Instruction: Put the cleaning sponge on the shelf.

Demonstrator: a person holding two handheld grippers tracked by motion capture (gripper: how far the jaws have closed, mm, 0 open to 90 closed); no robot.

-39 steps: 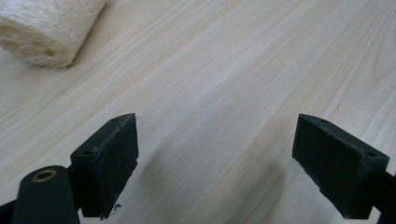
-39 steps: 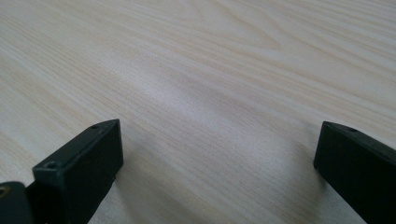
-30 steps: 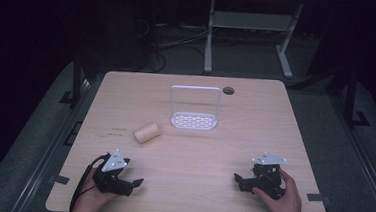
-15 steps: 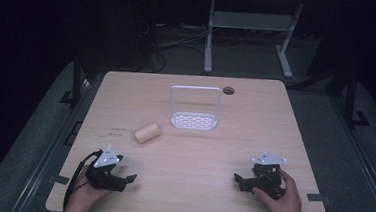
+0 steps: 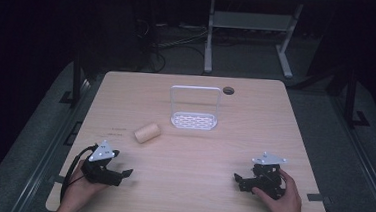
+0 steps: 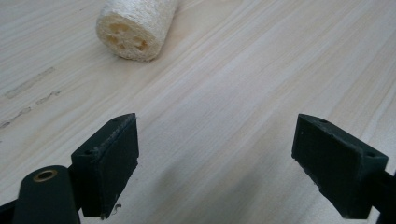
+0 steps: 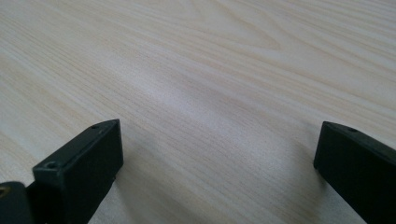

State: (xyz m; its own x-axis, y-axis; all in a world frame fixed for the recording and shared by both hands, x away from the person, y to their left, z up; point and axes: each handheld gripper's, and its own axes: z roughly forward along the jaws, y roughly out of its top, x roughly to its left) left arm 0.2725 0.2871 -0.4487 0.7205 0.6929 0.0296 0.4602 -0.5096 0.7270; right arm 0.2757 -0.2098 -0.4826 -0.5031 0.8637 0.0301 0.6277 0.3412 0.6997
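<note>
left gripper (image 5: 121, 174): jaws apart, empty | right gripper (image 5: 241, 181): jaws apart, empty | risk: loofah (image 5: 147, 132) could roll off-line if nudged by one jaw

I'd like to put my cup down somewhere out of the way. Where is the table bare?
The right half of the table is bare, from the white rack to the right gripper. So is the middle front, between both grippers. The loofah piece lies near the left gripper.

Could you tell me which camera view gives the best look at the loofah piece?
The left gripper view: the loofah piece is close, its porous cut end visible. The high view shows it small and plain.
</note>
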